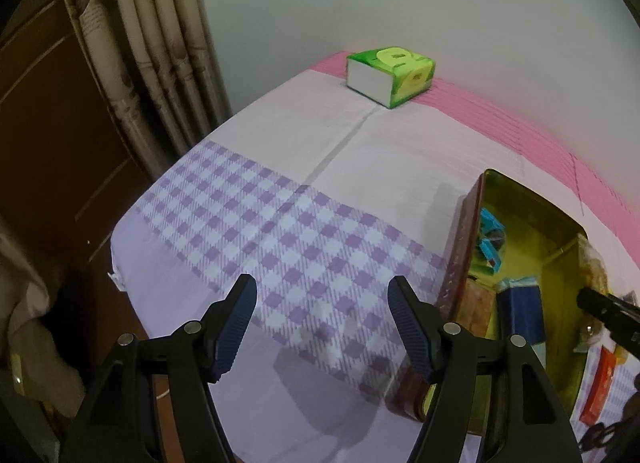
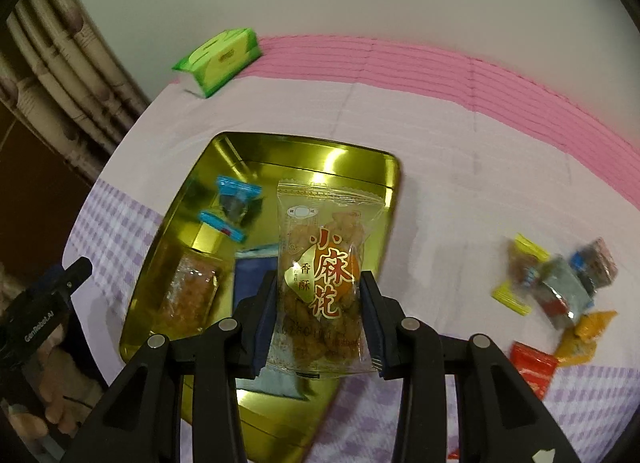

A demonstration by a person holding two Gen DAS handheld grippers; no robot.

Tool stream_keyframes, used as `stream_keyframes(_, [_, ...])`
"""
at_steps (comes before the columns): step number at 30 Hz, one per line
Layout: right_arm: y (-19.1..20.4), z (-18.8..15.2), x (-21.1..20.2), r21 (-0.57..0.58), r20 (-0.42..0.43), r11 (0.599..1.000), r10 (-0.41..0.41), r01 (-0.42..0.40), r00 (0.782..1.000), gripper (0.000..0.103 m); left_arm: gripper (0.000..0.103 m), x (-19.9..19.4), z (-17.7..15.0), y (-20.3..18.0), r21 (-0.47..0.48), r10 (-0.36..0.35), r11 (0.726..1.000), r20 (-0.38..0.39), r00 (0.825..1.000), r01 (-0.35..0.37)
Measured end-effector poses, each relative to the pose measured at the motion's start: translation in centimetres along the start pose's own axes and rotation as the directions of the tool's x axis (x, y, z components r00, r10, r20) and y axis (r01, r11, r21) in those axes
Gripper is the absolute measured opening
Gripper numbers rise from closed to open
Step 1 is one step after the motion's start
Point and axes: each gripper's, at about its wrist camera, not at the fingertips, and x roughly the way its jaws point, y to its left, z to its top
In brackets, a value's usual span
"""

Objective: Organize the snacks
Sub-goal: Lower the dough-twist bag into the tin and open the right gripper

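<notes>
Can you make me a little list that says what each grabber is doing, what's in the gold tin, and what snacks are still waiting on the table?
right gripper: shut on a clear twisted-snack packet, held above the tin
left gripper: open, nothing between its fingers, over the checked cloth
gold tin: holds blue-wrapped candies, a clear packet of golden snacks, a dark blue packet
waiting on the table: small pile of wrapped snacks, to the right of the tin
far corner: green tissue pack
</notes>
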Motion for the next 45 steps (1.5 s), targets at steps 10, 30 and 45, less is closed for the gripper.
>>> stream_keyframes(10, [1.7,0.8,3.1,-0.003,-0.038,1.0,-0.003,0.003,0.999,0.036,0.069,0.1,0.1,0.2,-0.01,0.002,1.0,-0.003,1.0,-0.003])
stream_keyframes(30, [2.2,0.1,4.9,-0.02,-0.067,1.0,-0.017,0.016,0.998,0.04,0.069,0.4,0.0,0.1,-0.019,-0.009,1.0,-0.027,1.0,0.009])
stream_keyframes(45, [-4.4,-3.5,-3.7,0.03,0.066,0.999,-0.024,0.022,0.998,0.049,0.069,0.6,0.0,-0.4,-0.008,-0.008,1.0,-0.032,0.999,0.008])
